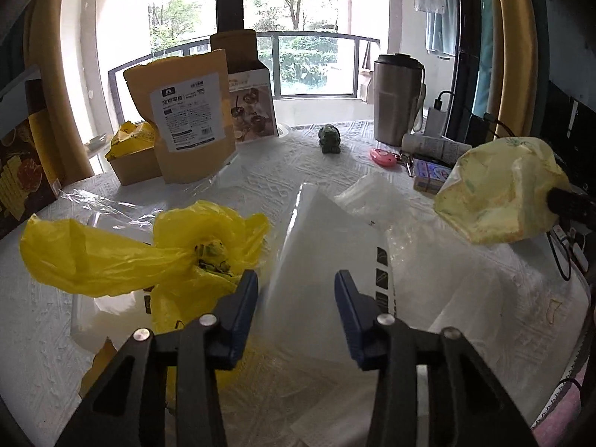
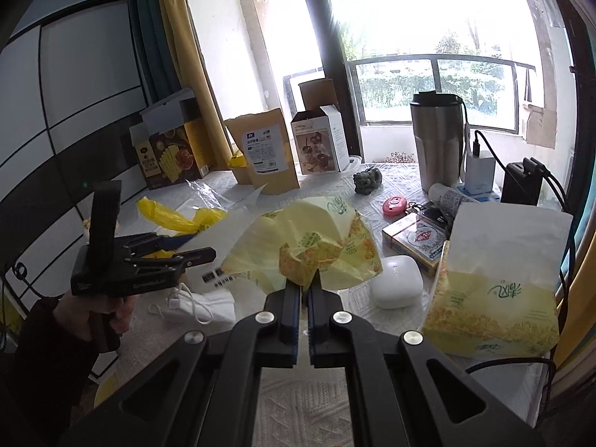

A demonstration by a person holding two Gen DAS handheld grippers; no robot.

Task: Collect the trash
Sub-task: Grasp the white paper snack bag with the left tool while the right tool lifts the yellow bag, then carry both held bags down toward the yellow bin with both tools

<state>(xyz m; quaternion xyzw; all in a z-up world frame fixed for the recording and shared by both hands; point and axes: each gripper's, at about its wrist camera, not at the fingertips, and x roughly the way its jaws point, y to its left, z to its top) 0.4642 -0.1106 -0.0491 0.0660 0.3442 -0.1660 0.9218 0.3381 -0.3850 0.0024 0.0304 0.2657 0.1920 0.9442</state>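
At lower centre of the right wrist view, my right gripper (image 2: 303, 288) has its jaws clamped on a pale yellow wrapper (image 2: 305, 246), lifted off the surface (image 2: 298, 409). My left gripper (image 1: 296, 290) has its jaws apart over a clear plastic sheet (image 1: 327, 246), apparently touching nothing, beside the yellow bag (image 1: 111, 257) at left.

Yellows against a white worktop

Bright yellow plastic bag (image 1: 149, 257); pale yellow wrapper (image 2: 305, 249) with green and orange print; white embossed worktop (image 1: 268, 182); brown paper pouch (image 1: 186, 119) with white label; pink key fob (image 1: 383, 157).

White textured table (image 1: 268, 182) carries yellow bag (image 1: 141, 257), clear plastic sheets (image 1: 327, 246), steel tumbler (image 1: 396, 98).
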